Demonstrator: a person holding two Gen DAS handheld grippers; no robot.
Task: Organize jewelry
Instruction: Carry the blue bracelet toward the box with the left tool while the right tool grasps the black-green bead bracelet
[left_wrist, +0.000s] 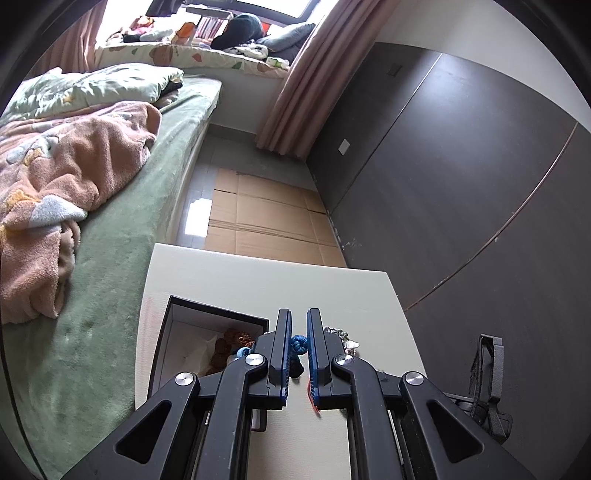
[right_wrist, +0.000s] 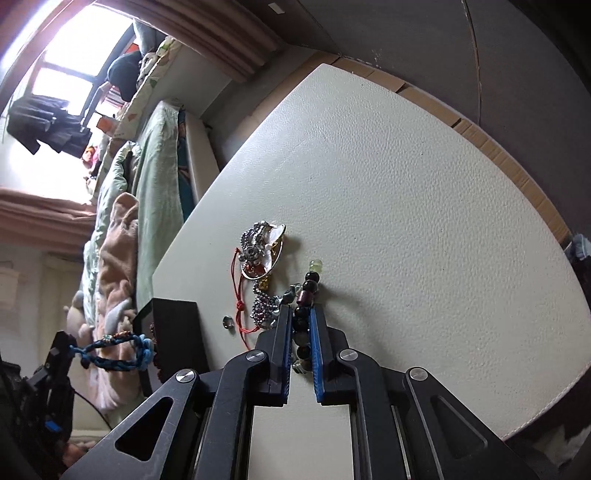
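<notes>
Left gripper (left_wrist: 298, 345) pinches blue braided bracelet (right_wrist: 122, 350) beside open box (left_wrist: 167, 334); loose loop may snag box rim. Right gripper (right_wrist: 300, 325) clamps beaded bracelet (right_wrist: 309, 286) on table (right_wrist: 406, 184); lifting may drag tangled chain pile (right_wrist: 260, 254), red cord (right_wrist: 240, 295).

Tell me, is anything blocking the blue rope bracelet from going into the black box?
Nothing visible does. The left gripper holds the blue rope bracelet right beside the open black box, which already holds brownish pieces but still has room.
</notes>
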